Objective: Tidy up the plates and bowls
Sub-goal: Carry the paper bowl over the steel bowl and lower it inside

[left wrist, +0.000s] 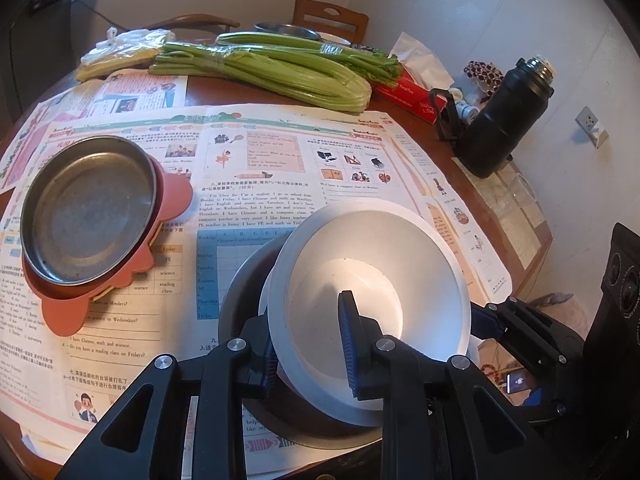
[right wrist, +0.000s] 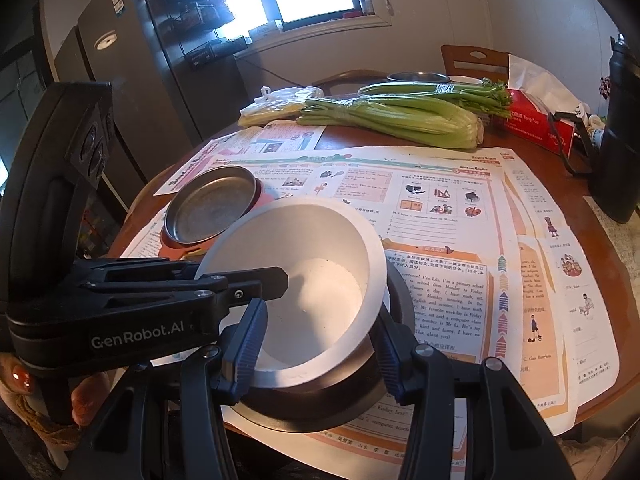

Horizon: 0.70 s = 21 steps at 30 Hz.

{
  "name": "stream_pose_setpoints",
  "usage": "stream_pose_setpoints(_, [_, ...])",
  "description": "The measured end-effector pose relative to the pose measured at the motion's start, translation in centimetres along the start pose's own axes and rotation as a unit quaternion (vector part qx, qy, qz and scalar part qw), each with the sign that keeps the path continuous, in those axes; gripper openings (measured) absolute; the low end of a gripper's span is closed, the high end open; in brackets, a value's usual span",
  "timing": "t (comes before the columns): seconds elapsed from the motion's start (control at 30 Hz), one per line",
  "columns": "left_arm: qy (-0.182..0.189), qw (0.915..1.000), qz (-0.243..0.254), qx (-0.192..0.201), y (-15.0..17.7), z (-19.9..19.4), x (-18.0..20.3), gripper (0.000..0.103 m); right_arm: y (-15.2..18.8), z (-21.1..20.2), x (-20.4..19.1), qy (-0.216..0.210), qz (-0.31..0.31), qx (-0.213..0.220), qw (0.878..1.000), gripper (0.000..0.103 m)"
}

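A white bowl (left wrist: 372,280) sits tilted inside a dark metal bowl (left wrist: 240,292) on the newspaper-covered table. My left gripper (left wrist: 310,344) is shut on the white bowl's near rim, one finger inside and one outside. In the right wrist view the white bowl (right wrist: 304,292) rests in the metal bowl (right wrist: 320,404), and my right gripper (right wrist: 320,340) is open, its fingers on either side of the two bowls. A steel plate (left wrist: 86,216) lies on an orange plate (left wrist: 172,196) to the left; the stack also shows in the right wrist view (right wrist: 212,208).
Celery bunches (left wrist: 272,72) lie at the back beside a yellow bag (left wrist: 116,56). A red tissue box (left wrist: 412,92) and a black flask (left wrist: 504,116) stand at the right. A steel bowl (right wrist: 416,77) and a chair (left wrist: 330,20) are at the far side.
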State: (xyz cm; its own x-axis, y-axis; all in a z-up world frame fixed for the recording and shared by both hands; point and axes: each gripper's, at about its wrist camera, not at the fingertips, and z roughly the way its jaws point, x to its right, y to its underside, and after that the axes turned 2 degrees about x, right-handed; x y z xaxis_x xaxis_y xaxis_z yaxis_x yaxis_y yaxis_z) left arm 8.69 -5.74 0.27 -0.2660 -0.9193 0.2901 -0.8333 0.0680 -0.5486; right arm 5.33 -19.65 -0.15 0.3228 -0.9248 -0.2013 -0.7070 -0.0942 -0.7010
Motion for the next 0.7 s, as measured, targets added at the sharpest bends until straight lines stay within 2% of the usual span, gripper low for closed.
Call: stream_pose_setpoints(0.7, [-0.008,1.0,0.004,0.001,0.21,0.46,0.29,0.028,0.25,0.11,0.2,0.012,-0.009,0.005,1.0,0.052])
